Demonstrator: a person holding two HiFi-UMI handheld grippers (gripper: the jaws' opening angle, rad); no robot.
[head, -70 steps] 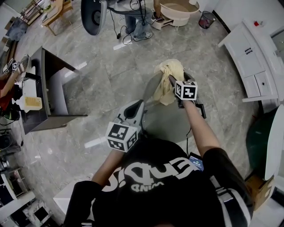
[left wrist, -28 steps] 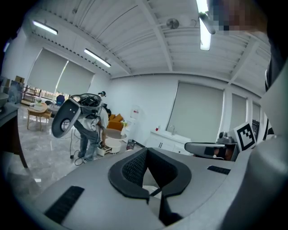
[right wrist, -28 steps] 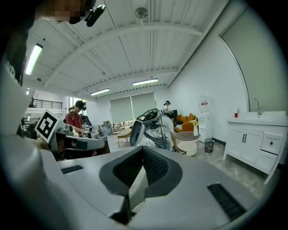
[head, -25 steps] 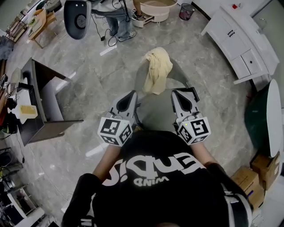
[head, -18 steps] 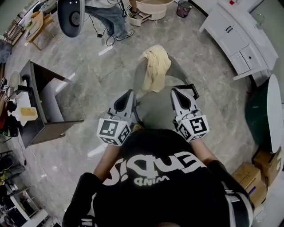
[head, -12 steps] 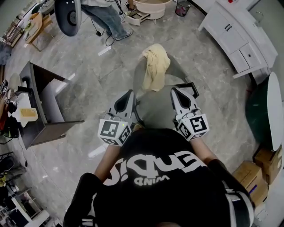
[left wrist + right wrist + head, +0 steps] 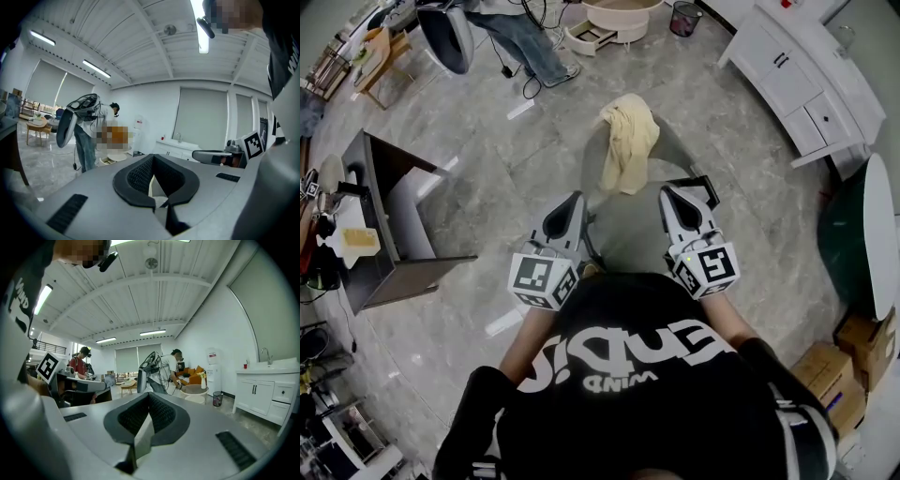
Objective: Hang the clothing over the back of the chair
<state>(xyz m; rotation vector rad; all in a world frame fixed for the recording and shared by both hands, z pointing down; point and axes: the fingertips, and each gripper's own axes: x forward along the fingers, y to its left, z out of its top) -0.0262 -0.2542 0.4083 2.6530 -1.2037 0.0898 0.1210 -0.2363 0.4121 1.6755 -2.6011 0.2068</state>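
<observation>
The yellow clothing (image 7: 629, 141) hangs draped over the back of the grey chair (image 7: 628, 239), falling down toward the seat. My left gripper (image 7: 566, 214) and right gripper (image 7: 677, 208) are held side by side above the seat's near edge, well short of the cloth. Both are shut with nothing in them. In the left gripper view the jaws of the left gripper (image 7: 153, 161) meet along a seam, and in the right gripper view the right gripper (image 7: 149, 401) is closed the same way. Neither gripper view shows the clothing clearly.
A dark desk (image 7: 398, 202) stands to the left and white cabinets (image 7: 806, 80) to the upper right. A person with an office chair (image 7: 450, 33) stands at the far end beside a round cream table (image 7: 623, 14) and a bin (image 7: 685, 19). Cardboard boxes (image 7: 848, 366) sit lower right.
Earlier my right gripper was up at the cloth on the chair back; it has since drawn back beside the left one. Over the last second both grippers have kept still.
</observation>
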